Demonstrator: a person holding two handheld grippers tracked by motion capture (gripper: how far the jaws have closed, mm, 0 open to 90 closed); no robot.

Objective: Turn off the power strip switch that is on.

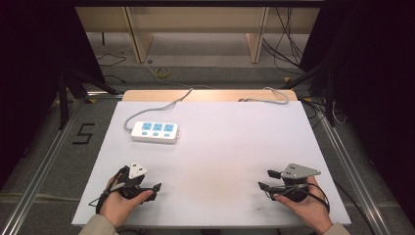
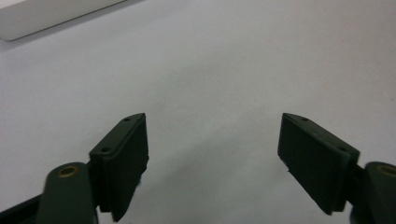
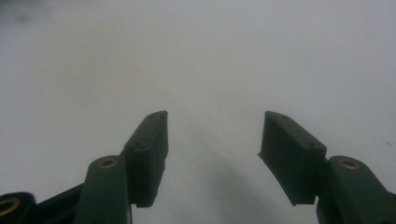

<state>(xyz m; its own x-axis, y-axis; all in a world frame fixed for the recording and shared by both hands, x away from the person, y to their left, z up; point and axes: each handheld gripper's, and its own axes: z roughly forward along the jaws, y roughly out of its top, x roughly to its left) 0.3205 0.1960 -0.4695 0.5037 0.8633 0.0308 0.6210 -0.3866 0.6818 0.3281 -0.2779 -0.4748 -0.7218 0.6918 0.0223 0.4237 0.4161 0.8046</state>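
A white power strip (image 1: 154, 132) with blue sockets lies on the far left of the white bench (image 1: 220, 147), its grey cord (image 1: 161, 105) trailing off the back edge. The left gripper (image 1: 155, 187) and right gripper (image 1: 263, 185) rest near the front corners, well apart, jaws spread on nothing, with bare bench between them.

I note a matt, smooth white sheet covering the table (image 1: 220, 161), with bare pale wood showing at its far edge. The power strip (image 1: 154, 132) on it looks like glossy white plastic. Gripper fingers (image 2: 123, 158) appear as matt black plastic, with brass-coloured fasteners behind them.
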